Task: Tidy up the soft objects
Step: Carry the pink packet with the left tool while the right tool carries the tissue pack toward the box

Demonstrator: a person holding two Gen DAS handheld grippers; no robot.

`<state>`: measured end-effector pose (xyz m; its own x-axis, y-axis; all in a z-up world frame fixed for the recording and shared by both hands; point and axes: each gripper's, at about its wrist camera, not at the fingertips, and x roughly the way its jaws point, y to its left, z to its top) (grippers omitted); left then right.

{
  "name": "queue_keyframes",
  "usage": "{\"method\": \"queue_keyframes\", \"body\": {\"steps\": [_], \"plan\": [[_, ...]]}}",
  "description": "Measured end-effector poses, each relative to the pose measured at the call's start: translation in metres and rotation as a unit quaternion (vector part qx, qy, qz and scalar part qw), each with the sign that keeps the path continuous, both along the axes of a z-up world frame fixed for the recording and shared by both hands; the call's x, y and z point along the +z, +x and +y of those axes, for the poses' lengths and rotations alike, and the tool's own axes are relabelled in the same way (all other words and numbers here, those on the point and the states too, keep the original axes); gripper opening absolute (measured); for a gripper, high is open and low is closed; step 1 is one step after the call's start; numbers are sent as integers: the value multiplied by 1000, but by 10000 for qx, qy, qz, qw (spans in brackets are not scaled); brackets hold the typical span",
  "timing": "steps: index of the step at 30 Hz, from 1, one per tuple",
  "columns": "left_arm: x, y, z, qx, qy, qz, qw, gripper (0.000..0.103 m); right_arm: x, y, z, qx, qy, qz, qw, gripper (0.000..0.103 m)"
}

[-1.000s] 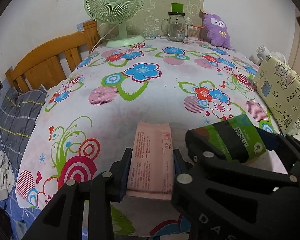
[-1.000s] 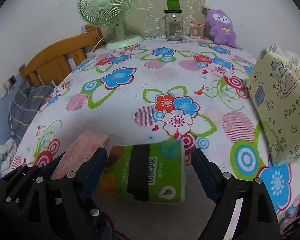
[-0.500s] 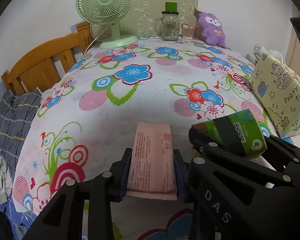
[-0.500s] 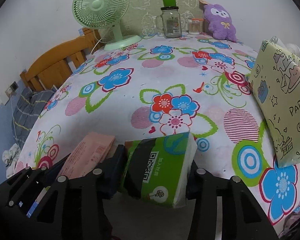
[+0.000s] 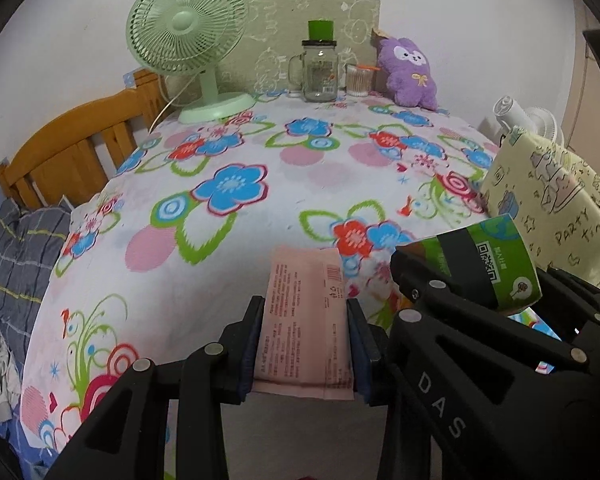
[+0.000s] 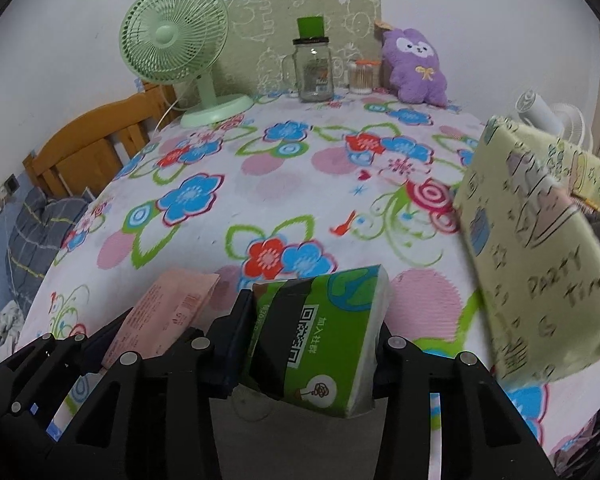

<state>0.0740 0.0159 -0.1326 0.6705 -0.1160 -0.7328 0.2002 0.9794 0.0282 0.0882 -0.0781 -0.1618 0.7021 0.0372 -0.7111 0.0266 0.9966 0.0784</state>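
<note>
My left gripper [image 5: 305, 312] is shut on a flat pink tissue pack [image 5: 305, 320] and holds it above the near edge of the flowered table [image 5: 236, 224]. My right gripper [image 6: 312, 320] is shut on a green and black tissue pack [image 6: 320, 332], also lifted off the cloth. The green pack also shows in the left wrist view [image 5: 488, 260], and the pink pack in the right wrist view [image 6: 168, 312]. A yellow "party time" fabric bag [image 6: 540, 248] stands close on the right. A purple plush toy [image 6: 414, 68] sits at the back.
A green desk fan [image 5: 192, 48], a glass mug jar [image 5: 319, 70] and a small swab jar [image 5: 358, 80] stand along the far edge. A wooden bed frame [image 5: 72, 152] and grey bedding [image 5: 16, 248] lie left of the table. A white fan [image 6: 548, 116] is behind the bag.
My right gripper closed on the green pack and lifted it, moving toward the yellow bag. My left gripper kept hold of the pink pack and rose and moved forward with it.
</note>
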Motion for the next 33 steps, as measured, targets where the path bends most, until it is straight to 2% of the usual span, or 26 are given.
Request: {"method": "queue_keyframes", "body": {"steps": [9,33], "plan": [[24,3,-13,-38,-139,-241,9996,40,27,3,-14,12,-131,-250,9996,47],[90,-12,-46,-29,-152,-845,9963,40,96,-11,-43,45,-158,-774,9969,47]]}}
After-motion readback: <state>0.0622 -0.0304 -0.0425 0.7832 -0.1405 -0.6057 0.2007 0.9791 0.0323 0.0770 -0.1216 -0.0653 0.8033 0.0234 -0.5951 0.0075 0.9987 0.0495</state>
